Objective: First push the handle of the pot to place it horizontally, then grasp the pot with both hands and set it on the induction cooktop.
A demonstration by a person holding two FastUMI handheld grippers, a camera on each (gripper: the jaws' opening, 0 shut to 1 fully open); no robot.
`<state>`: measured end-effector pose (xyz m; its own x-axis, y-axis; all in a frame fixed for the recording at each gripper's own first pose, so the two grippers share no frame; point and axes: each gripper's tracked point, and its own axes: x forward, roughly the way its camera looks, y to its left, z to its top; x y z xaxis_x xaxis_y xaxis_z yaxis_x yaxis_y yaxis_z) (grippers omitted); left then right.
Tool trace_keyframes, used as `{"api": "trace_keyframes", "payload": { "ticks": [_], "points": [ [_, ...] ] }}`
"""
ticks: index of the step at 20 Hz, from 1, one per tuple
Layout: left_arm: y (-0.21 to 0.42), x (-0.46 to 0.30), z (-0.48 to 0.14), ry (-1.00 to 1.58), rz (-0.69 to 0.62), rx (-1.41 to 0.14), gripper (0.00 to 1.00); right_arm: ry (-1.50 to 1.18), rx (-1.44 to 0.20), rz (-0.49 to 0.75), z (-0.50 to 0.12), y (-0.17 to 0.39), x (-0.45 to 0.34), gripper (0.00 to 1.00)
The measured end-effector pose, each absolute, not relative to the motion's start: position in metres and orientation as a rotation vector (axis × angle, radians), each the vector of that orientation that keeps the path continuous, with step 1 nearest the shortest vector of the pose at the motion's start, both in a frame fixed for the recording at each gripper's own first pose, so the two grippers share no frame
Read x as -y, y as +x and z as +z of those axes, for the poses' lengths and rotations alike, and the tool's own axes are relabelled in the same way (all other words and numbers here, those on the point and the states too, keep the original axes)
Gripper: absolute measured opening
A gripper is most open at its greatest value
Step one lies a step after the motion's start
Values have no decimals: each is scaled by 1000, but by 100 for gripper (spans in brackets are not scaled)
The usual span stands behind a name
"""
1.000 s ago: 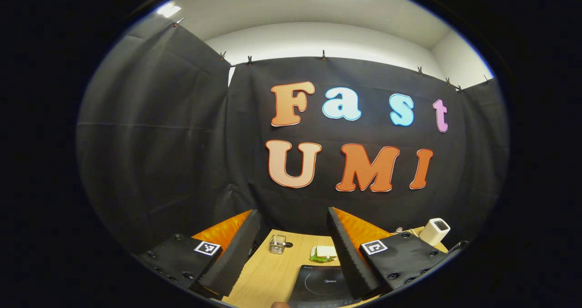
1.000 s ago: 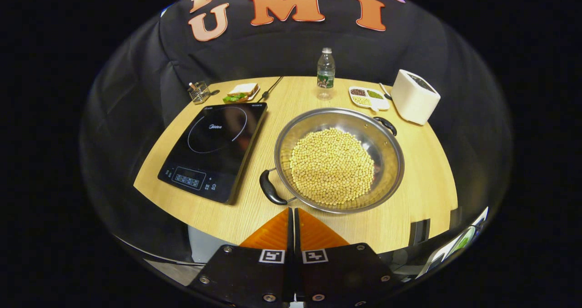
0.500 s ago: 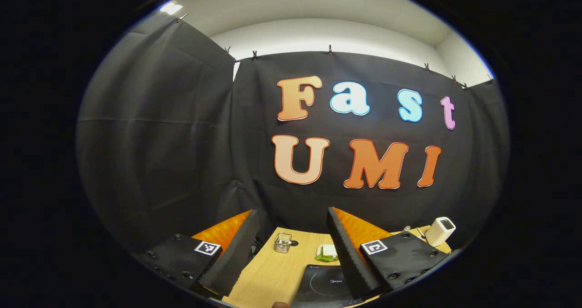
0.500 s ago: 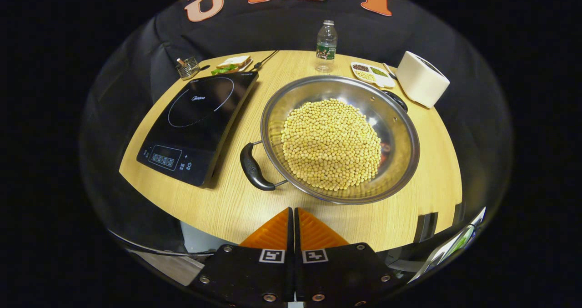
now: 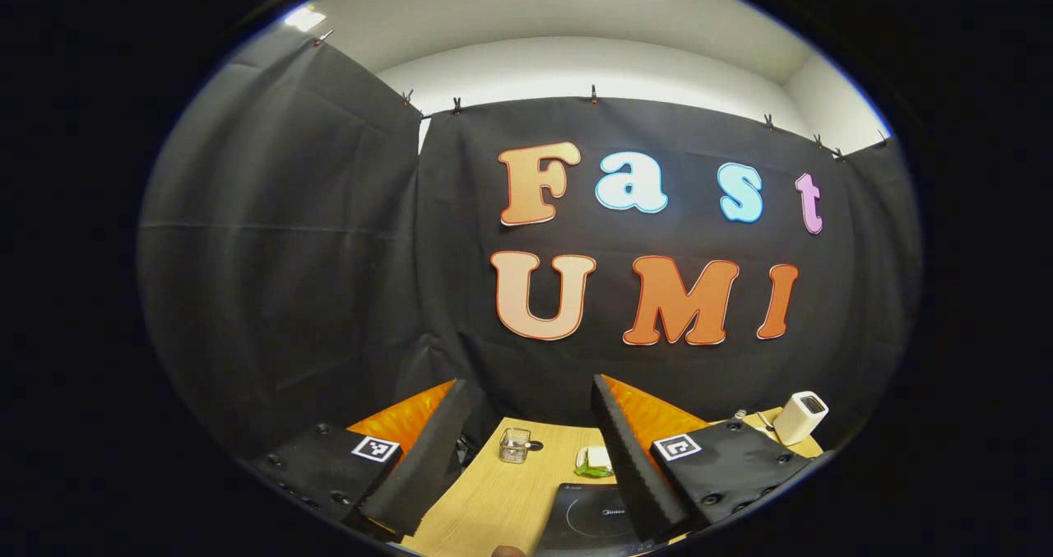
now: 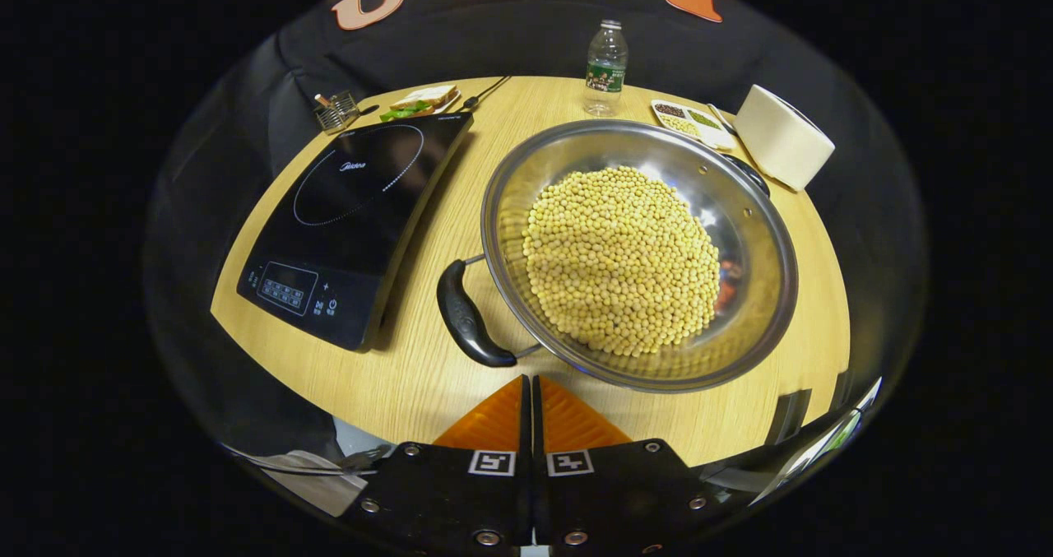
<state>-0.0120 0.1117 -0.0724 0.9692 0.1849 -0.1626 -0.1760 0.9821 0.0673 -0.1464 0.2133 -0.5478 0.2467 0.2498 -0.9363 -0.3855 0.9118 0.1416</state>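
Observation:
In the right gripper view a wide steel pot (image 6: 744, 236) full of pale beans (image 6: 623, 258) sits on the wooden table (image 6: 419, 359). Its near black handle (image 6: 466, 320) points to the front left, its far handle (image 6: 750, 172) to the back right. The black induction cooktop (image 6: 354, 211) lies left of the pot. My right gripper (image 6: 526, 380) is shut with nothing in it, just in front of the near handle and apart from it. In the left gripper view my left gripper (image 5: 526, 392) stands open, aimed at the booth wall, with the cooktop (image 5: 588, 516) low between its fingers.
Along the table's back edge stand a water bottle (image 6: 605, 67), a divided dish of grains (image 6: 691, 121), a white box-like appliance (image 6: 781, 137), a sandwich plate (image 6: 421, 100) and a small glass holder (image 6: 333, 113). The holder (image 5: 514, 444) and the appliance (image 5: 802, 417) also appear in the left gripper view.
My right gripper has moved forward and down toward the pot, which now looks larger and nearer. The left gripper has shifted only slightly. Both keep their state.

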Motion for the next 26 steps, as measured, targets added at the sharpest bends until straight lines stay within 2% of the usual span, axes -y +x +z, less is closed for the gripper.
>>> {"api": "trace_keyframes", "payload": {
  "ticks": [26],
  "points": [
    [-25,-135,-74,40,221,-179,97,-73,-1248,447,-551,-122,-265,0]
  ]
}}
